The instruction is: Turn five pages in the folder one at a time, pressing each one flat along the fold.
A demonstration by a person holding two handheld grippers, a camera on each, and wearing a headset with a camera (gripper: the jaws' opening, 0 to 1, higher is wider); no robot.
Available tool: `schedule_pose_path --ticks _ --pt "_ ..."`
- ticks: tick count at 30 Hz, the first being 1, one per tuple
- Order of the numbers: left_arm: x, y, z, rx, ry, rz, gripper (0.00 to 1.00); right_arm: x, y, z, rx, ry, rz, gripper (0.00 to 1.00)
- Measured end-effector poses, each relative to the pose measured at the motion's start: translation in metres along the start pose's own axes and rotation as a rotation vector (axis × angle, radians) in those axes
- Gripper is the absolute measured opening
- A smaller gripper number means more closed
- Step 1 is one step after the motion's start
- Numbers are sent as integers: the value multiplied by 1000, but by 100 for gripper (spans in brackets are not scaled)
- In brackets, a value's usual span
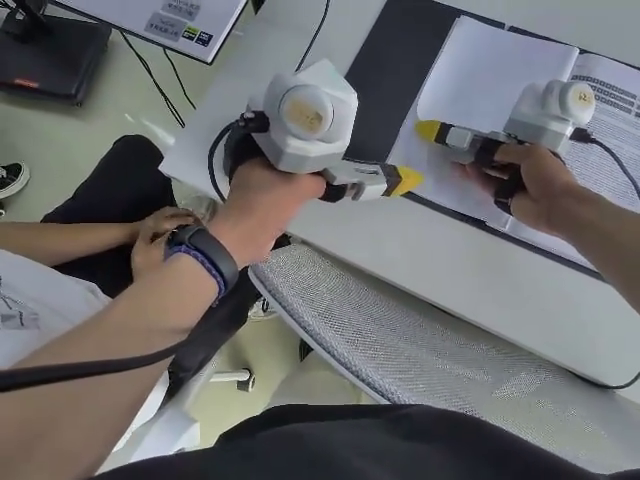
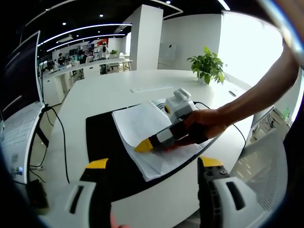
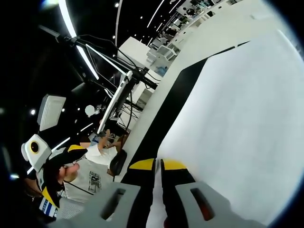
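Observation:
A black folder (image 1: 395, 65) lies open on the white table (image 1: 450, 260). One white page (image 1: 490, 70) (image 2: 142, 126) arcs over its left half. My right gripper (image 1: 428, 130) (image 3: 158, 165) has its yellow tips at the page's free left edge. Its jaws are shut and a thin white sliver of the page (image 3: 228, 109) runs between them. The right gripper (image 2: 142, 145) also shows from the left one, held by a hand. My left gripper (image 1: 405, 180) (image 2: 153, 163) hovers open at the table's near edge, short of the folder (image 2: 102, 137), with nothing between its jaws.
Printed text covers the folder's right-hand page (image 1: 610, 110). A monitor (image 1: 150, 20) and cables (image 1: 150, 70) are at the table's far left. A grey mesh chair (image 1: 400, 340) stands under the near edge. Another person's hand (image 1: 155, 230) rests nearby. A potted plant (image 2: 206, 66) stands at the far side.

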State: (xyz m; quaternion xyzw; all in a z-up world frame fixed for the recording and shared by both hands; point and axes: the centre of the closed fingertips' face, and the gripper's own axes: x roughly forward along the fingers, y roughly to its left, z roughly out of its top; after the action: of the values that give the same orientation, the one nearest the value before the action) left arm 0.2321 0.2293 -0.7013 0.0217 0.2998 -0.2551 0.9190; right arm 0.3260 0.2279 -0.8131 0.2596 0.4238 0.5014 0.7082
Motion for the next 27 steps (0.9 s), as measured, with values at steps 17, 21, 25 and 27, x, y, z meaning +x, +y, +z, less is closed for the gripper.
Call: schedule_pose_path --ticks 17,21,25,27 --pt "34 -6 3 68 30 -17 57 -29 15 21 -84 -50 0 22" --pt "41 -8 5 89 35 -29 51 -43 17 31 -107 -74 -9 22" --pt "48 -9 6 108 45 -38 46 -60 20 43 -132 -100 -18 22" --pt "50 -9 6 109 47 -40 44 -66 22 48 -140 -112 -19 22"
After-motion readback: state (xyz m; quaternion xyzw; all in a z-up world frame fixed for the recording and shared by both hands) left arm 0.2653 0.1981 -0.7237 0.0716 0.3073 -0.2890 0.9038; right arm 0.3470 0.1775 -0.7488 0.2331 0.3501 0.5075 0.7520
